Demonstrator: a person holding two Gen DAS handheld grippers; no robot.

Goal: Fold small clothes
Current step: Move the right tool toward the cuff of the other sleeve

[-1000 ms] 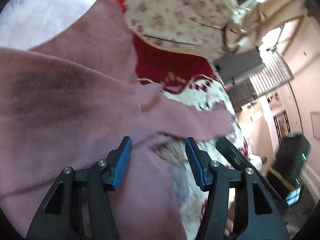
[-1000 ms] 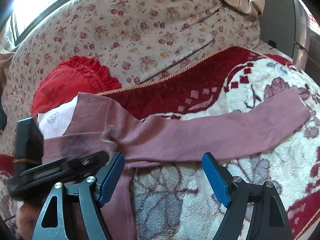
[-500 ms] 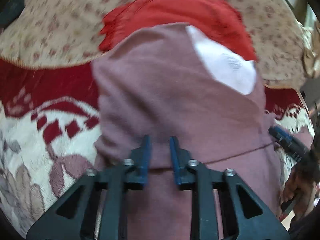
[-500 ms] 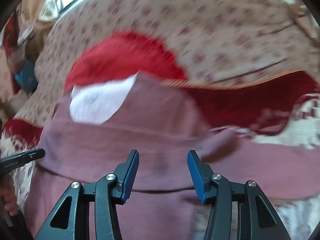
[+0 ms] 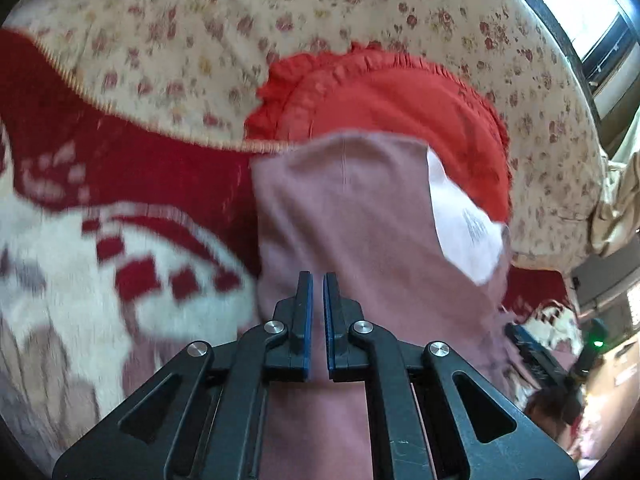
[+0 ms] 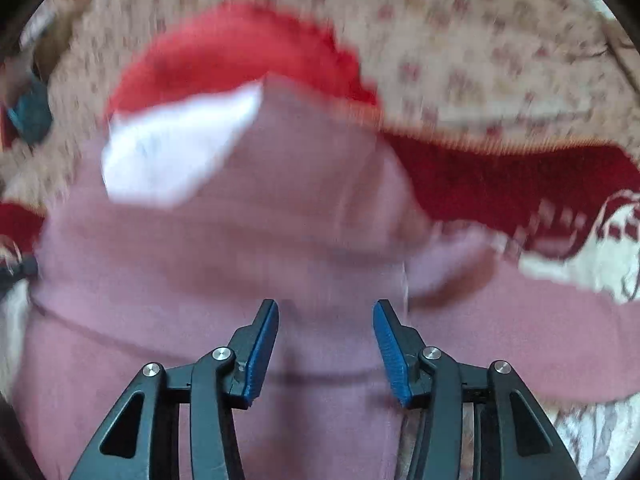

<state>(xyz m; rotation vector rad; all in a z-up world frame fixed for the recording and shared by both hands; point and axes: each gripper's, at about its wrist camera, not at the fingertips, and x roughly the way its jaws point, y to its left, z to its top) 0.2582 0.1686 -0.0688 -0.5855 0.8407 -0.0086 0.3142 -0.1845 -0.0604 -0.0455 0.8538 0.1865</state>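
A dusty-pink long-sleeved garment lies on a patterned blanket, with a white inner patch near its far edge. It also fills the right wrist view, one sleeve running out to the right. My left gripper is over the garment with its jaws almost together; whether cloth is pinched between them does not show. My right gripper is over the garment's near part, jaws partly open and empty. The right wrist view is blurred.
A red frilled cushion lies just behind the garment against a floral-covered backrest. The red and white blanket spreads to the left. The other gripper's blue tip shows at the right of the left wrist view.
Both grippers swung from the sleeve area toward the garment's body. The left jaws closed from wide open to nearly together. The right jaws narrowed, then held partly open.
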